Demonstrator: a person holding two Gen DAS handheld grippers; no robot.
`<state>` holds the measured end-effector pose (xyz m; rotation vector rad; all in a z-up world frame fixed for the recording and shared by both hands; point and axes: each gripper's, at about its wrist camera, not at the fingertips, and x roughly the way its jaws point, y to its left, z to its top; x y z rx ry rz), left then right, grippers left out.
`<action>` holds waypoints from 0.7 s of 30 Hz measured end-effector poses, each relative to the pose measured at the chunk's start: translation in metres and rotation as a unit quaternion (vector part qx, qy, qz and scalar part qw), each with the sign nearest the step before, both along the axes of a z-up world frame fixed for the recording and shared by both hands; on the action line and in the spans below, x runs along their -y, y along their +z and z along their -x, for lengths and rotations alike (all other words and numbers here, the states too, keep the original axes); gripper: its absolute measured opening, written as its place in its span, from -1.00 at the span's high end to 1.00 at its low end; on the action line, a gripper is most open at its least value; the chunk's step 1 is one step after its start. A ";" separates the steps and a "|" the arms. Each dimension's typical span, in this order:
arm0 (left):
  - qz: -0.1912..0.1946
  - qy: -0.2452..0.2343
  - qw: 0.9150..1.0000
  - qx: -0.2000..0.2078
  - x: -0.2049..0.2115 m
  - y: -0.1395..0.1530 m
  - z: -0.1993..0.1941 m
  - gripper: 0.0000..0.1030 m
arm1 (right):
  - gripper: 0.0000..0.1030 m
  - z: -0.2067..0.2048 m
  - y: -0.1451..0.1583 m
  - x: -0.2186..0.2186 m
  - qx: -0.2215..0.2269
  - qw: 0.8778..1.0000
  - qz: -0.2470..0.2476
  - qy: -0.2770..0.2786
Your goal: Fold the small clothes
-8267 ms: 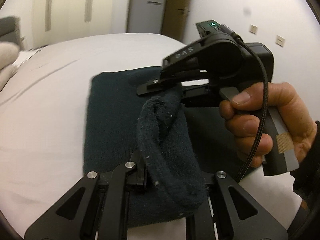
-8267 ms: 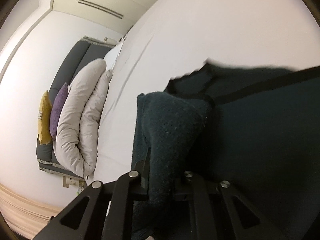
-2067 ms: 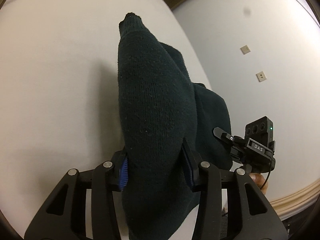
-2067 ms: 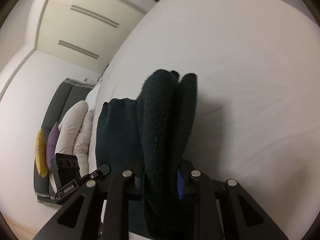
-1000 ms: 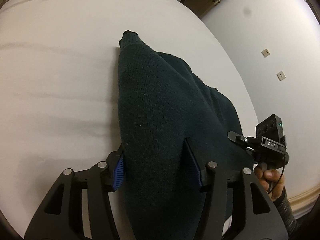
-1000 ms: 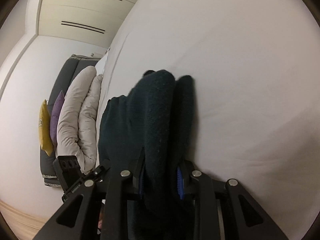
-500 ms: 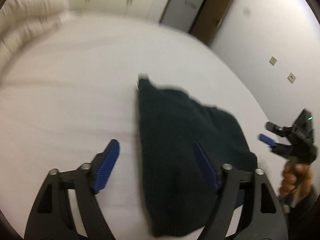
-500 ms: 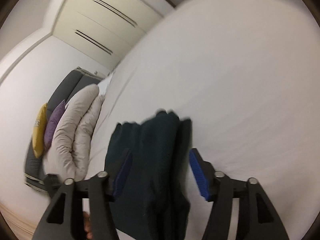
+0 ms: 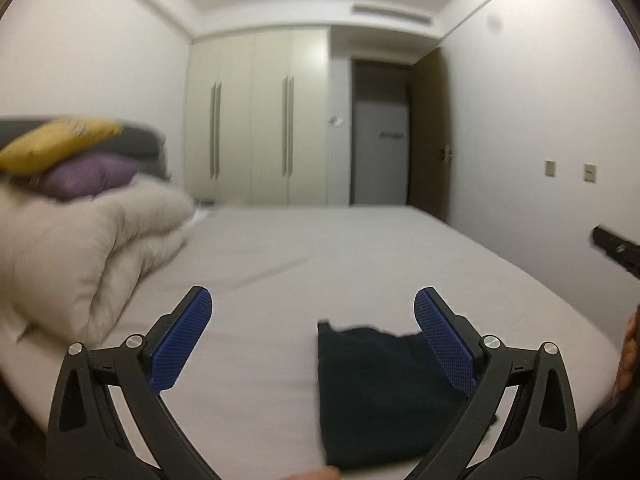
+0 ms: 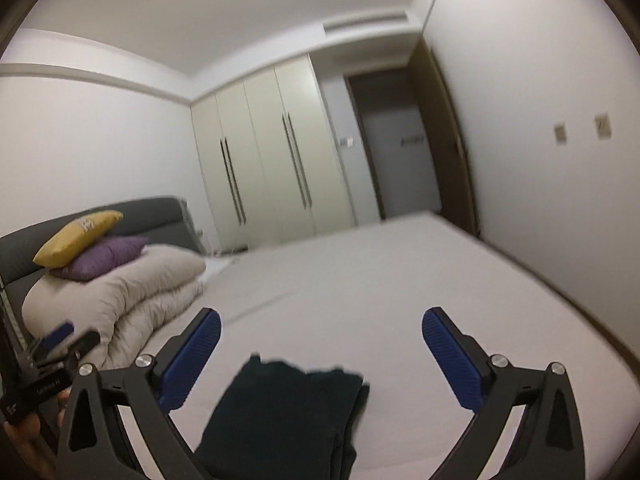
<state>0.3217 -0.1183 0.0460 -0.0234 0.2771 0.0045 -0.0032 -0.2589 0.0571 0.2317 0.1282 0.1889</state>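
Standing by the bed (image 9: 360, 248) here; the dark knit garment (image 9: 380, 396) is lying folded on the sheet near the front edge, nobody holding it. The left gripper (image 9: 316, 340) is spread wide with its blue pads clear of the cloth, nothing between them; same for the right gripper (image 10: 320, 356), wide apart and empty, hanging above the garment (image 10: 288, 412).

The step looks like the release and pull-away after the last fold; to do it well I'd lift straight off so no pad snags the knit and drags a layer open, then check the stack is square. From the right-hand view the far edge looks a bit stepped, layers not quite flush, though the blur makes that hard to call; a light pat along that edge might help.

Compared with a second ago: both sets of jaws were clamped on the folded bundle low over the sheet, and they've just been opening. Both cameras have tipped up since, so you see the wardrobe (image 9: 256, 120) and the rolled duvet (image 9: 92, 252) rather than mostly sheet.
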 end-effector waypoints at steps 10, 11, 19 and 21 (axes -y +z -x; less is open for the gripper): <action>0.022 0.009 0.998 -0.053 -0.010 0.010 0.018 -1.00 | -1.00 0.030 0.047 0.000 -0.019 0.999 0.025 0.002; 0.017 0.013 0.998 -0.061 -0.008 0.006 0.018 -1.00 | -1.00 0.029 0.041 -0.006 -0.037 0.999 0.025 0.003; -0.004 0.010 0.990 -0.139 0.008 -0.044 -0.002 -1.00 | -1.00 0.012 -0.016 -0.023 -0.131 0.991 0.017 -0.007; -0.003 0.011 0.988 -0.152 0.010 -0.055 -0.007 -1.00 | -1.00 0.007 -0.026 -0.027 -0.156 0.988 0.012 -0.010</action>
